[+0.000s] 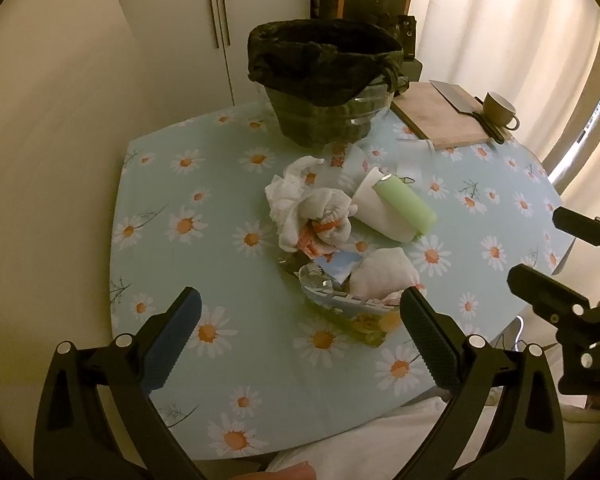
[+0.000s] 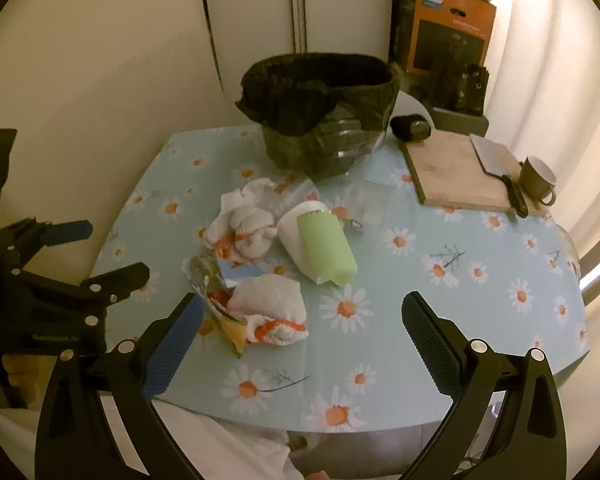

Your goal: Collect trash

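In the left wrist view, the left gripper [image 1: 300,336] filled the bottom of the frame with its jaws spread wide and nothing between them, hovering over the near edge of the daisy-print table [image 1: 204,168]. Just left of centre lay a heap of crumpled white tissues [image 1: 308,208] with orange streaks. Below it, at lower centre, sat a clear plastic wrapper [image 1: 332,300] with food scraps, touching another tissue wad [image 1: 380,276]. Right of the heap, a white paper cup [image 1: 380,212] lay on its side with a pale green cylinder [image 1: 406,206] resting on it. At upper centre stood the bin [image 1: 324,80], lined with a black bag and upright at the far edge of the table. Further right, at upper right, a wooden cutting board [image 1: 440,120] carried a cleaver [image 1: 464,100], with a brown mug [image 1: 500,110] just beside it. At the right edge, the right gripper [image 1: 548,248] showed with its jaws apart.

In the right wrist view, the left gripper [image 2: 112,252] appeared at the left edge, open. The right gripper [image 2: 302,334] occupied the bottom, jaws wide and empty, above the table's near edge. The trash pile [image 2: 260,256] lay left of centre, the bin [image 2: 320,112] at upper centre, the board [image 2: 456,176] and mug [image 2: 538,180] at the right.
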